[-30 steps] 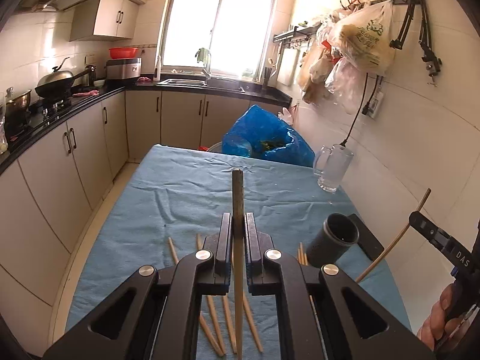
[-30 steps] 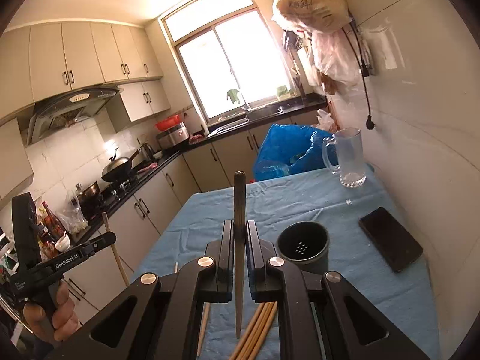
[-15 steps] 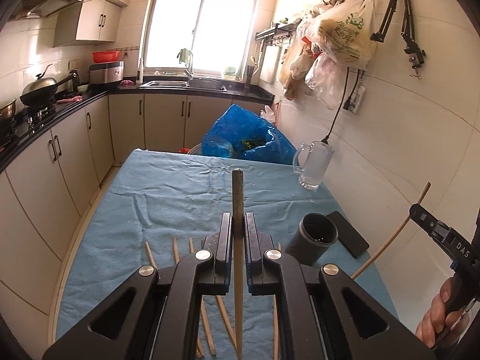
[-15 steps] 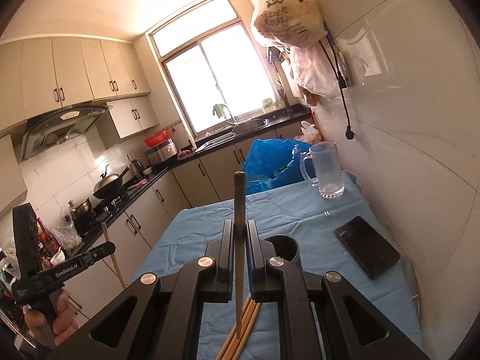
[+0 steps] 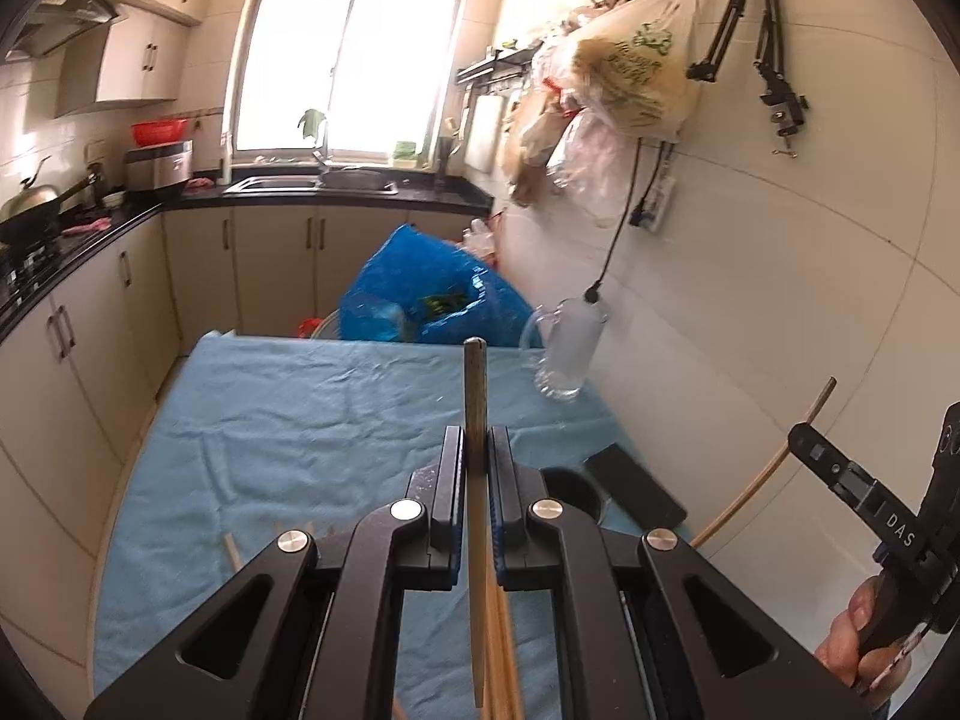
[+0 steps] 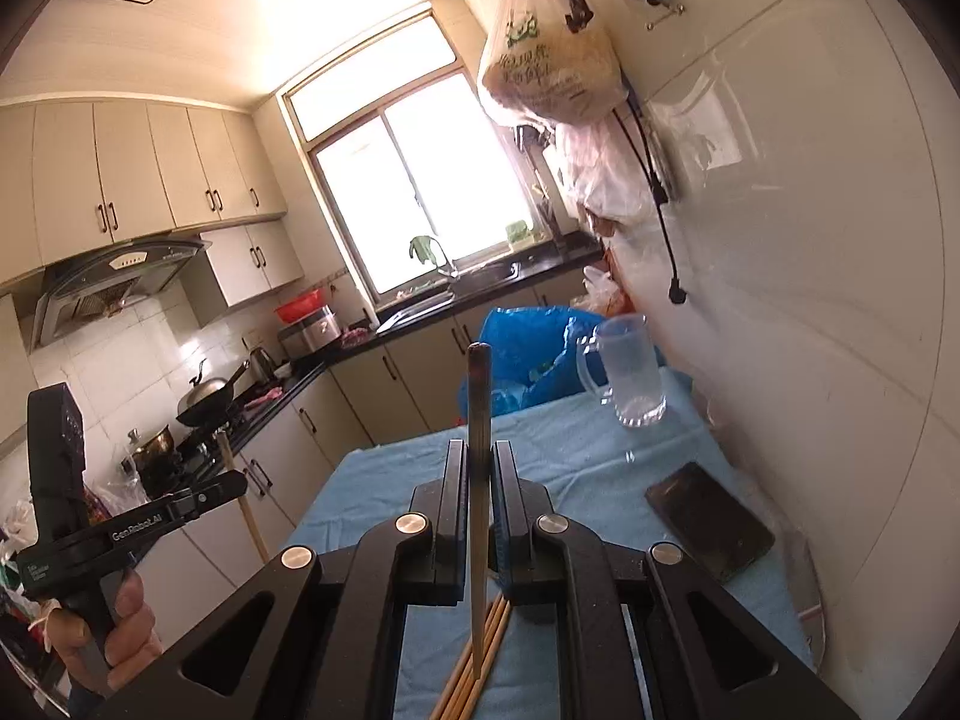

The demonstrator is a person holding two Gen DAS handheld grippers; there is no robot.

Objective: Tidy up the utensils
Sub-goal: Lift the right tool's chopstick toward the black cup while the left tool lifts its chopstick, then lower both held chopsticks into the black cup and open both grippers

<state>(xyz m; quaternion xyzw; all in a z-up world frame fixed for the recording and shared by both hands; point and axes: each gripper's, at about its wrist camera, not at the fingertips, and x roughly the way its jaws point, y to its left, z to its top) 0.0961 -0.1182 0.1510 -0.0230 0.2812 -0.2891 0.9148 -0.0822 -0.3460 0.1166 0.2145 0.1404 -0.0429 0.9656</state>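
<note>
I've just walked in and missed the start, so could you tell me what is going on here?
A person is tidying chopsticks at a table with a blue cloth, with a gripper in each hand. The left gripper is shut on one chopstick, and the right gripper is shut on another chopstick. Both are held above the table. More loose chopsticks lie on the cloth. A dark holder cup stands beside a black phone.

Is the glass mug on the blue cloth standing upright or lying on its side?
Upright. The glass mug stands on its base on the blue cloth, open rim up, near the dark phone.
</note>
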